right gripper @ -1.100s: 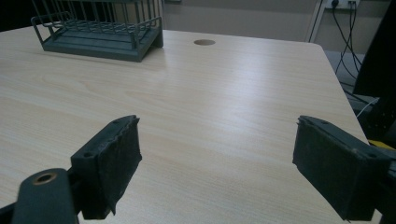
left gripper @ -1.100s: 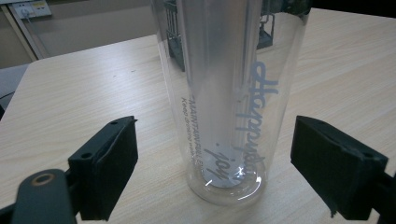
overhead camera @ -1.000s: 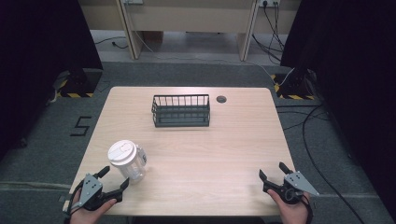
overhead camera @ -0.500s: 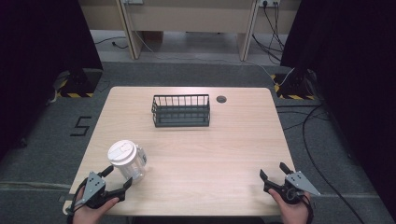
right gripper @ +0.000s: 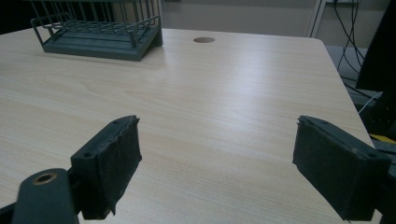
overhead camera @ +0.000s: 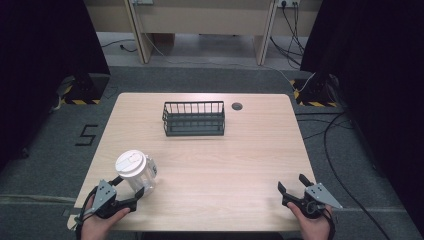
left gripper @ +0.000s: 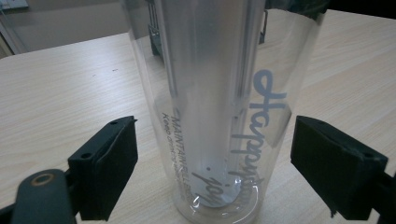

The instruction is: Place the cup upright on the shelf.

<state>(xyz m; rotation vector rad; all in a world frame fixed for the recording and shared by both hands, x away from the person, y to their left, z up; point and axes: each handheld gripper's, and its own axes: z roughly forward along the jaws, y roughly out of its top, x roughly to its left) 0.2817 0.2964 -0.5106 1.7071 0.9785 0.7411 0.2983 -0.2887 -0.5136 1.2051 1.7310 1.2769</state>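
Observation:
A clear plastic cup (overhead camera: pixel 137 172) with a white lid stands upright near the table's front left. In the left gripper view the cup (left gripper: pixel 219 107) carries blue lettering and rises between the two black jaws, which stand apart from its walls on both sides. My left gripper (overhead camera: pixel 129 189) is open around the cup's base, at the front left edge. My right gripper (overhead camera: pixel 292 185) is open at the front right edge, and the right gripper (right gripper: pixel 219 158) has only bare wood between its jaws.
A dark wire rack (overhead camera: pixel 194 119) stands at the middle back of the wooden table (overhead camera: pixel 240 155); the rack (right gripper: pixel 95 30) also lies far ahead of the right gripper. A round cable hole (overhead camera: pixel 237 106) sits right of it. Cables and dark floor surround the table.
My left gripper has slid forward and right until its open jaws stand around the cup's base. The cup and the right gripper have not moved.

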